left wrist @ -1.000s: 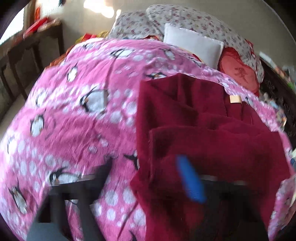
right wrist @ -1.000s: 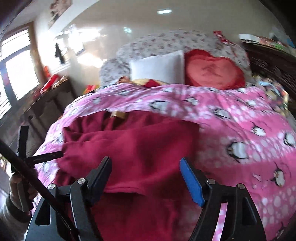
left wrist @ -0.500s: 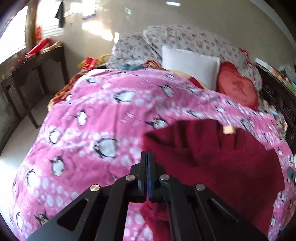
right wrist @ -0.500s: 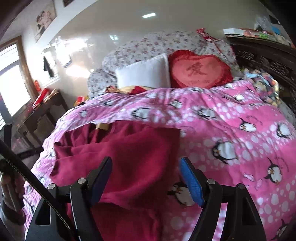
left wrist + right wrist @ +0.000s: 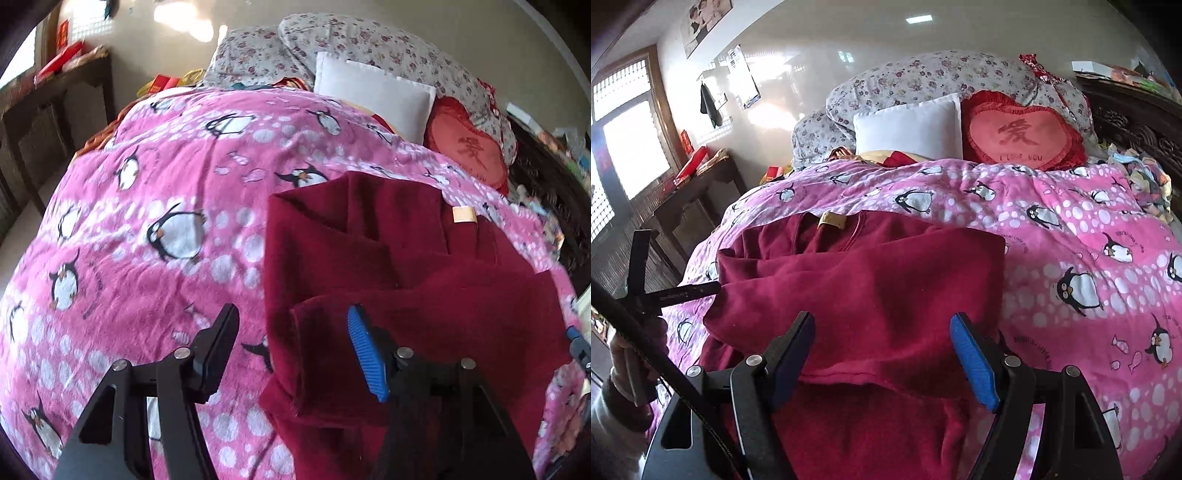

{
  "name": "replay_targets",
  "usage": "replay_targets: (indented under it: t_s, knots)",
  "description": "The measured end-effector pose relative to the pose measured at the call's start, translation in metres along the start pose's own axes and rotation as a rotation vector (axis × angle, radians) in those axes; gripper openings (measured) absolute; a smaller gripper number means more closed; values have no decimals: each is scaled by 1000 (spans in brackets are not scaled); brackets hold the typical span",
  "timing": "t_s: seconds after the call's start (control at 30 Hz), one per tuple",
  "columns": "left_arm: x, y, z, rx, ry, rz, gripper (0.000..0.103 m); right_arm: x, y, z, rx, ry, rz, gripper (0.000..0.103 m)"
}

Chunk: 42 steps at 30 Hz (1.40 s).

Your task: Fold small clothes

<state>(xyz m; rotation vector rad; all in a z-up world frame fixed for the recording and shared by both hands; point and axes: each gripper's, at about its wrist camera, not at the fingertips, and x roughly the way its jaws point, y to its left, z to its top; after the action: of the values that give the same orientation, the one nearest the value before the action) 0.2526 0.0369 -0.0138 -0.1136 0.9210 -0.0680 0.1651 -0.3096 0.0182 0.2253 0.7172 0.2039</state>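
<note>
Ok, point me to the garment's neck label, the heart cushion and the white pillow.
neck label (image 5: 832, 220), right wrist view, label's middle.
heart cushion (image 5: 1019, 136), right wrist view, pink face.
white pillow (image 5: 908, 127), right wrist view, front face.

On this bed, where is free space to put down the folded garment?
The penguin-print pink blanket lies bare to the left of the dark red fleece garment, and also to its right, below the red heart-shaped cushion. The bed's head is crowded: white pillow, floral bedding.
</note>
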Motion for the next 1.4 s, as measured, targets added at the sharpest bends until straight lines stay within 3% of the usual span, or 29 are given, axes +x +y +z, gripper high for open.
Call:
replay_targets:
  t_s: [0.07,0.13,0.2,0.3,0.37,0.63,0.77,0.83,1.0,1.07,1.13,1.17,1.2,1.4]
  knots:
    - [5,-9,0,31,-4,18,59,2,-2,-2,10,6,4,80]
    - [9,-18,-1,72,-14,41,51,2,-4,-4,12,10,3,80]
    - [15,-25,-3,115,-7,66,33,2,-4,-6,13,12,6,80]
    - [23,-32,-9,171,3,112,19,0,-6,-6,17,15,6,80]
    - [17,-28,-9,155,6,106,13,-1,-7,-6,21,15,5,80]
    - [-42,-14,26,112,-160,90,12,-6,-5,5,45,-19,7,80]
    - [-10,-10,18,105,-66,112,12,10,10,7,-1,-2,-11,80]
    - [10,-5,8,75,-7,135,12,32,20,0,-95,50,-115,78]
    - [19,0,1,56,3,147,19,45,40,-21,-319,93,-280,74]
    - [8,2,2,46,-7,140,23,34,42,-21,-326,89,-273,74]
    - [-3,7,1,29,-18,148,47,17,38,-16,-285,59,-236,75]
    - [-10,8,-1,16,-28,133,68,12,35,-14,-266,52,-227,75]
    - [-19,11,-5,6,-47,110,73,7,32,-12,-248,46,-221,75]
    - [-24,3,-28,42,-20,84,73,14,11,-11,-166,73,-284,75]
